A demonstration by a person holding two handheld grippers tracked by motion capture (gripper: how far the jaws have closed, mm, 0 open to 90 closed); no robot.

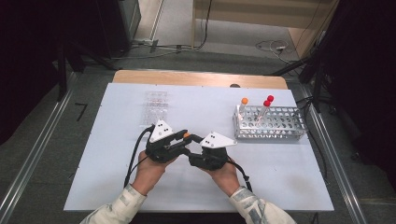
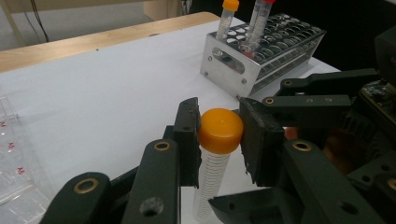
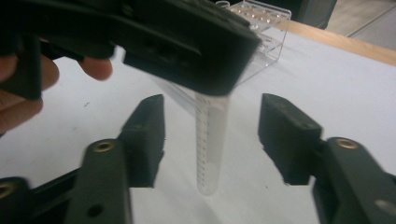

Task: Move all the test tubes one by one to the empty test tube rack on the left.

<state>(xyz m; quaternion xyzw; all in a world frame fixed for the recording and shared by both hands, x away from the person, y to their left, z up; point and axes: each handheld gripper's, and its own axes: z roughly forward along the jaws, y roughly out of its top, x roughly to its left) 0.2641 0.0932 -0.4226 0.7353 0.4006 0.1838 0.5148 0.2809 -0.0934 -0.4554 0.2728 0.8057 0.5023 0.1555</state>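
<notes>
From the high view, both grippers meet mid-table, left of the tube rack (image 1: 269, 123). The left gripper (image 2: 219, 133) clamps the orange-capped tube (image 2: 215, 158) at its cap. In the right gripper view the right gripper (image 3: 212, 133) stands open around the tube's body, likely a handover; next it must close squarely.

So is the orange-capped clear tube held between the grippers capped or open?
Capped. The left gripper view shows the orange cap seated on the clear graduated plastic tube, with the left hand-held gripper shut on that cap.
</notes>
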